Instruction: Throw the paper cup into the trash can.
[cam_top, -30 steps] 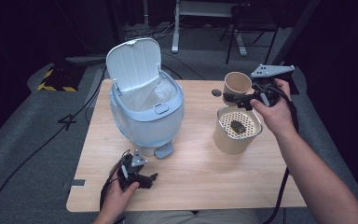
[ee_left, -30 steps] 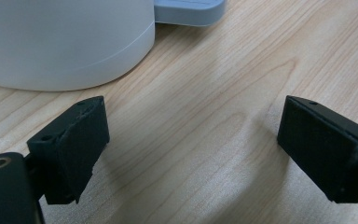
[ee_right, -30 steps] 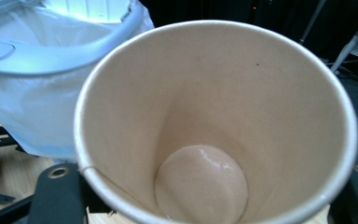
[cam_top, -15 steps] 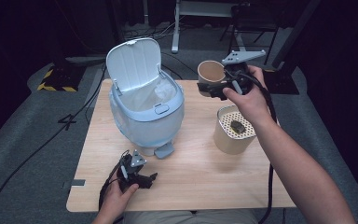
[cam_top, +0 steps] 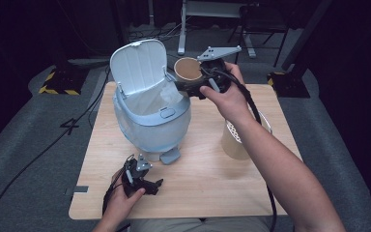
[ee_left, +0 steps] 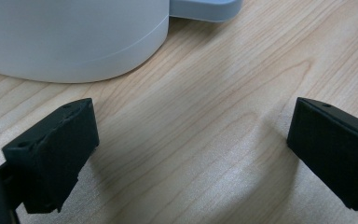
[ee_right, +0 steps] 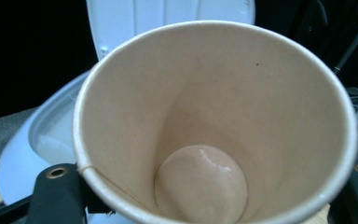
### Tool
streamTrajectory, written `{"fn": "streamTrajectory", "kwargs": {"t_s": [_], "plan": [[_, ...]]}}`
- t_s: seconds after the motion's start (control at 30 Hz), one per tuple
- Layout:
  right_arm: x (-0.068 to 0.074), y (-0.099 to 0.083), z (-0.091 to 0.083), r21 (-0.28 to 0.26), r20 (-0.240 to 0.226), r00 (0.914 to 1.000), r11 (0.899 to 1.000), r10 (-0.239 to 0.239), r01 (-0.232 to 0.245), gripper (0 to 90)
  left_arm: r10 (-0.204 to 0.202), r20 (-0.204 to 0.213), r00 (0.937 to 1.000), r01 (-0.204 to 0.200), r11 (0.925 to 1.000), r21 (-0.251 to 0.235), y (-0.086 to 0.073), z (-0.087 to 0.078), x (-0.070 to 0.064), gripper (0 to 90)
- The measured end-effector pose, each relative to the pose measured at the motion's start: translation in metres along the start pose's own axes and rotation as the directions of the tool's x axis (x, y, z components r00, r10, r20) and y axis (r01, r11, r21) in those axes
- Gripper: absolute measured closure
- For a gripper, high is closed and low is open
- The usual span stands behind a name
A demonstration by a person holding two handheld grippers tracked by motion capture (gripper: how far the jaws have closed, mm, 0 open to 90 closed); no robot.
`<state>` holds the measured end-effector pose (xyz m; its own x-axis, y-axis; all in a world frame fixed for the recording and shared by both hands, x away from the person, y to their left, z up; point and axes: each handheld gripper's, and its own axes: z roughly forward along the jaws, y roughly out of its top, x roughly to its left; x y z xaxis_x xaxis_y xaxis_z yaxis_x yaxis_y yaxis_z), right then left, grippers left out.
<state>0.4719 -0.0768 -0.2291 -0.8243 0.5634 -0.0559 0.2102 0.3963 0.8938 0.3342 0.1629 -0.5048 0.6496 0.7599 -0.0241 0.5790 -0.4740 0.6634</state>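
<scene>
The right gripper [cam_top: 189, 87] is carrying the paper cup [cam_top: 187, 69] leftward across the far side of the table, away from the perforated container [cam_top: 235, 137] it was beside a second ago. The cup is now arriving just beside the open lid [cam_top: 139, 65] of the light-blue bin [cam_top: 152, 123], held above the bin's far right rim. The person's right forearm [cam_top: 275, 164] is stretching over the container.

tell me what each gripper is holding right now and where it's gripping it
The right gripper holds the paper cup, its jaws closed on the cup's wall just below the rim, beside the open bin. The left gripper is open over the table, holding nothing.
</scene>
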Motion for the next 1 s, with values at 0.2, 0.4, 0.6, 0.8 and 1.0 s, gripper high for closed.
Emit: {"fn": "streamTrajectory", "kwargs": {"t_s": [0.2,0.4,0.6,0.8,1.0], "plan": [[0.014,0.005,0.021,-0.041,-0.038,0.9993,0.999,-0.002,0.001,27.8,-0.001,-0.001,1.0000,0.001,1.0000,-0.002,0.000,0.001,0.000,1.9],[0.024,0.004,0.042,-0.042,-0.062,0.9981,0.999,0.001,-0.003,27.5,0.000,0.000,1.0000,0.000,1.0000,0.003,0.001,0.002,0.000,0.2],[0.030,0.002,0.060,-0.002,-0.073,0.9973,1.000,-0.001,0.000,27.5,-0.001,-0.001,1.0000,0.001,1.0000,0.003,0.001,0.002,0.000,0.2],[0.034,0.000,0.072,0.050,-0.092,0.9956,0.999,0.016,-0.012,27.3,0.000,-0.001,1.0000,0.000,1.0000,0.004,0.002,0.002,0.000,0.2],[0.034,0.001,0.079,0.076,-0.107,0.9937,0.997,0.033,-0.025,11.9,0.000,-0.001,1.0000,0.000,1.0000,0.004,0.002,0.002,0.000,0.2]]}}
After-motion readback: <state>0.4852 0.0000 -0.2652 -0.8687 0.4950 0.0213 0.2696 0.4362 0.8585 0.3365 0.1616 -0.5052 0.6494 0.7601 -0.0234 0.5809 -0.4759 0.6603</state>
